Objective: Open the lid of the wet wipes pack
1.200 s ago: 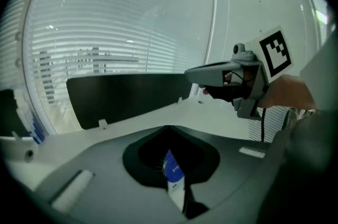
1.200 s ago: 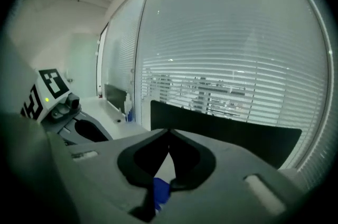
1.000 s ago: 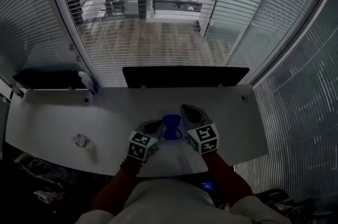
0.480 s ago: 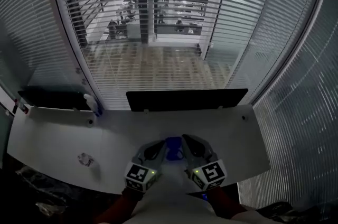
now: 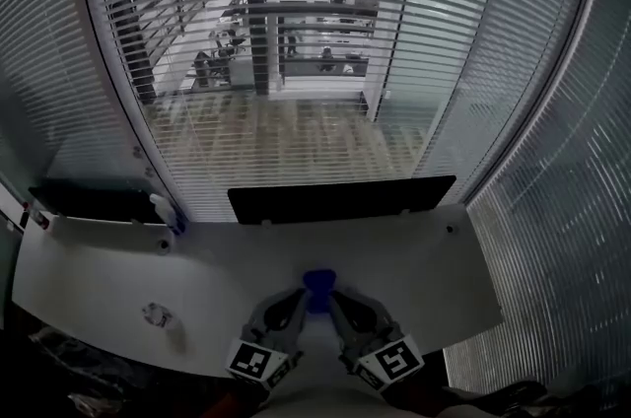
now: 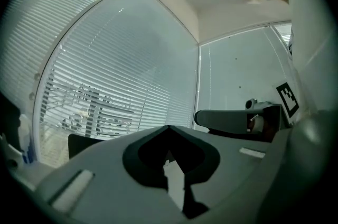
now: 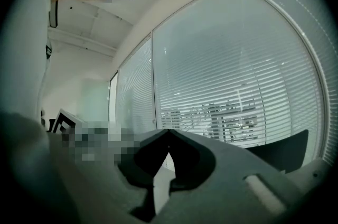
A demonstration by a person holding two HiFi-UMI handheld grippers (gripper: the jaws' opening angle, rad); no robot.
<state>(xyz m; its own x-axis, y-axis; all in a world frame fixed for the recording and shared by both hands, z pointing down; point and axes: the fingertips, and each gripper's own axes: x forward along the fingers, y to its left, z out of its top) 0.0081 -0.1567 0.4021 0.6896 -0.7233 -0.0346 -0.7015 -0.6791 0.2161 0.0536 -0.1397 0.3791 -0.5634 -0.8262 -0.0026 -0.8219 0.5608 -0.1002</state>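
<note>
The left hand-held gripper point(image 5: 295, 300) and right hand-held gripper point(image 5: 338, 304) flank a blue object point(image 5: 318, 285).

Dim room, curved white desk point(image 5: 108, 258), black panel point(image 5: 340, 199) at its far edge, slatted blinds point(image 5: 296, 41) across glass walls point(image 5: 552, 160)

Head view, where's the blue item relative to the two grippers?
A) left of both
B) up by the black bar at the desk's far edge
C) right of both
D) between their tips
D: the blue item shows in the gap where the tips of the left gripper and the right gripper converge, over the near part of the white desk.
</note>
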